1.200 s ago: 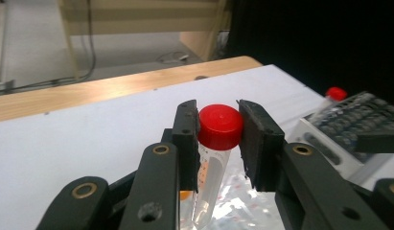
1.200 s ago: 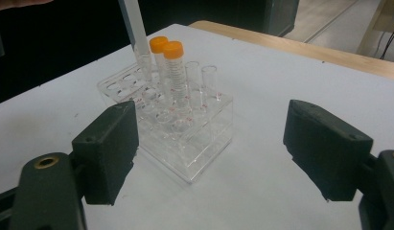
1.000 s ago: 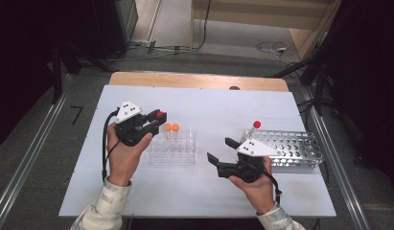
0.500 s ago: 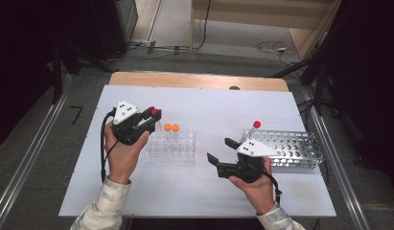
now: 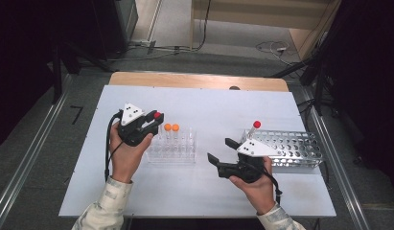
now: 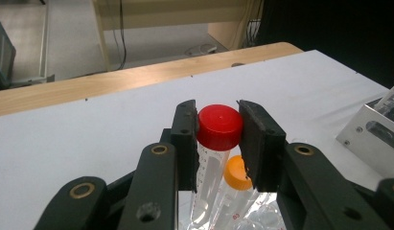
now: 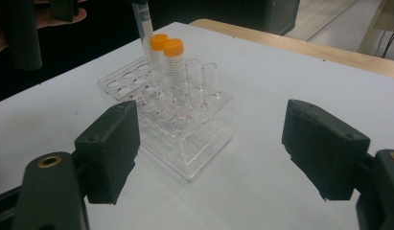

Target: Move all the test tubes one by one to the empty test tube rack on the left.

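Observation:
My left gripper [image 5: 158, 121] is shut on the red cap of a clear tube [image 6: 219, 127], which hangs upright over the left end of a clear plastic rack [image 5: 181, 152]. In the rack, just right of it, stand two orange-capped tubes [image 5: 171, 127]; one orange cap [image 6: 237, 173] shows behind the held tube. My right gripper [image 5: 222, 150] is open with nothing between its jaws, right of the clear rack [image 7: 194, 143] and pointing at it. The orange-capped tubes [image 7: 174, 48] stand at the rack's far side in the right gripper view.
A metal rack [image 5: 293, 149] lies at the table's right with one red-capped tube [image 5: 256, 124] standing in its left end; its corner [image 6: 372, 136] shows in the left gripper view. A wooden strip [image 5: 194, 80] runs along the white table's far edge.
The left gripper has shifted only slightly with the red-capped tube still in it. The right gripper has not moved.

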A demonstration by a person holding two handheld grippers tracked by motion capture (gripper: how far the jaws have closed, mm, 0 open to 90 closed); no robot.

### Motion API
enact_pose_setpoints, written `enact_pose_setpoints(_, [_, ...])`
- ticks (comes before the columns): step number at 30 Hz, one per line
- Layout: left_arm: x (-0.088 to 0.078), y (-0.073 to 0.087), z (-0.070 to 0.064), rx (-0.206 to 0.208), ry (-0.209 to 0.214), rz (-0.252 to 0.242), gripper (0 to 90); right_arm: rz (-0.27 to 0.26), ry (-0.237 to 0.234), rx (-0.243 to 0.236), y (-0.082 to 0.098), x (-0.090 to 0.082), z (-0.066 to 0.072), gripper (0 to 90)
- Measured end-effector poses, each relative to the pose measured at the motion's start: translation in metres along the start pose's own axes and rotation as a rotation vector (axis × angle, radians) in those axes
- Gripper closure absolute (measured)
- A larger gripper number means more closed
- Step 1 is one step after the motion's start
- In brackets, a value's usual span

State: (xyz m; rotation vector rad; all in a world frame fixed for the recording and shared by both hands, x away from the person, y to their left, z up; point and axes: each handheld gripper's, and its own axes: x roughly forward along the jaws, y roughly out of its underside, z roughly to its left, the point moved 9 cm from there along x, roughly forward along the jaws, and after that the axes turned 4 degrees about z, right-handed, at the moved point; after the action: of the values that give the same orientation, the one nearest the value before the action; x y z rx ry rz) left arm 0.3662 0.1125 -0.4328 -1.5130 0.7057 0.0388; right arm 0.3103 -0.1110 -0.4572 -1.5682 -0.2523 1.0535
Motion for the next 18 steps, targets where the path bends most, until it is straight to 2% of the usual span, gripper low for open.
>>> enact_pose_setpoints(5, [0.0016,0.0049,-0.0014,0.010,0.010,0.025,68.9,0.000,0.000,0.003,0.0000,-0.0002,-0.0004,19.2])
enact_pose_setpoints(14, [0.0008,0.0041,-0.0010,-0.002,0.010,0.019,63.8,0.000,0.002,0.004,0.0000,-0.0006,-0.0013,19.3])
enact_pose_setpoints(18, [0.0006,0.0036,-0.0018,-0.016,0.017,0.017,56.3,0.006,0.006,0.001,0.0013,0.0003,-0.0021,19.2])
